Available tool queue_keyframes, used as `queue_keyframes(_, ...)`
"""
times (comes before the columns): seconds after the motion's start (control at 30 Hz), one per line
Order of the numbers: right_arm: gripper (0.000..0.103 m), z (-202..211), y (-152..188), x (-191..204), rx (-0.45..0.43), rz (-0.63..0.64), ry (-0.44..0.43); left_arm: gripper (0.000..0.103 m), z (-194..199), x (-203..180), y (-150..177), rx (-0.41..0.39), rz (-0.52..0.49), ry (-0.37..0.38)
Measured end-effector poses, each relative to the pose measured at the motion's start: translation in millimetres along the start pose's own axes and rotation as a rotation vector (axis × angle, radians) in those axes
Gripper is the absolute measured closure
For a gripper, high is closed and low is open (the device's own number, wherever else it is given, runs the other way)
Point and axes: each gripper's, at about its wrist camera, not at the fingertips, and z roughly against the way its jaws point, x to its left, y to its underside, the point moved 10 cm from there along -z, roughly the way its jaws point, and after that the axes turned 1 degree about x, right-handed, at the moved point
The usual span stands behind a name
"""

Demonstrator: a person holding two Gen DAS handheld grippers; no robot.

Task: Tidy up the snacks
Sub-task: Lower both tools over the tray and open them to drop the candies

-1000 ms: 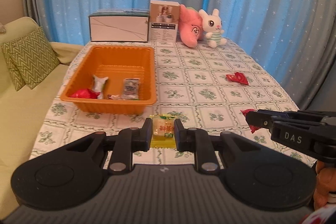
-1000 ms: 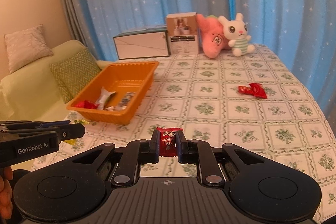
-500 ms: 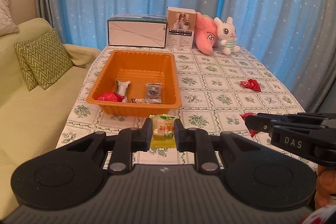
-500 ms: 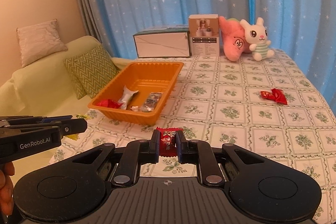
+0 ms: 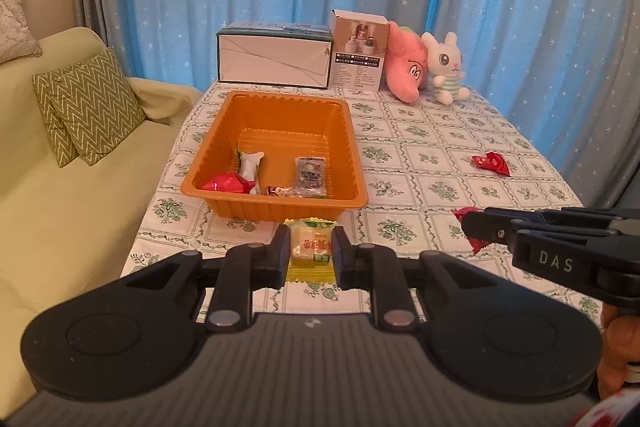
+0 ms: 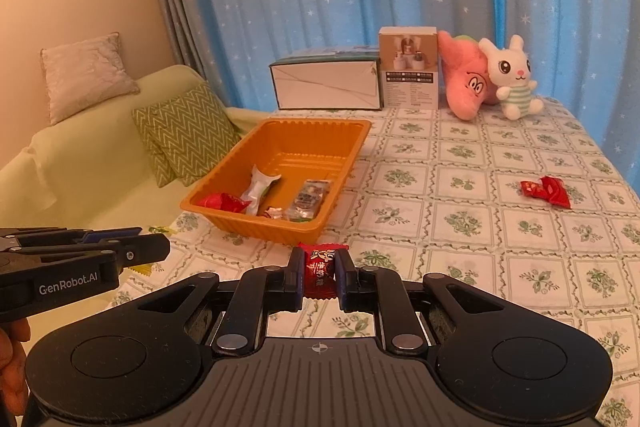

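"DAS" stood on the right gripper (image 5: 472, 231) at three o'clock — "GenRobot.AI" on the left gripper (image 6: 160, 251) at nine o'clock.

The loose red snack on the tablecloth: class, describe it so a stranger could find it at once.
Start at the orange tray on the checked tablecloth, then look far right, toward the blue curtain. The loose red snack lies there alone on the cloth, the only wrapper neither inside the tray nor gripped.

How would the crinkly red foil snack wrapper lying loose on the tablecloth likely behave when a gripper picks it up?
The crinkly red foil snack wrapper looks small and flat, so probably light. Its creased, twisted ends suggest it would crumple, not stay stiff. The glossy foil may slip between pads; rolling seems unlikely.
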Motion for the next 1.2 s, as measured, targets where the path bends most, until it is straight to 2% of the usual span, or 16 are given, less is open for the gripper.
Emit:
queue_keyframes(0.63,0.087,-88.2,-51.8,20.3,0.038,0.043,-0.059,0.084,-71.2,34.2,-53.8,0.035,-0.038,0.016)
queue_keyframes(0.93,0.087,-138.3,-76.2,11.1,0.07,0.034,-0.07,0.084,-116.3,51.5,-86.8,0.057,-0.072,0.03)
queue_keyframes(1.2,0.087,-182.3,-92.4,-1.5,0.089,0.025,-0.059,0.084,-167.9,59.3,-96.8,0.1,-0.072,0.059)
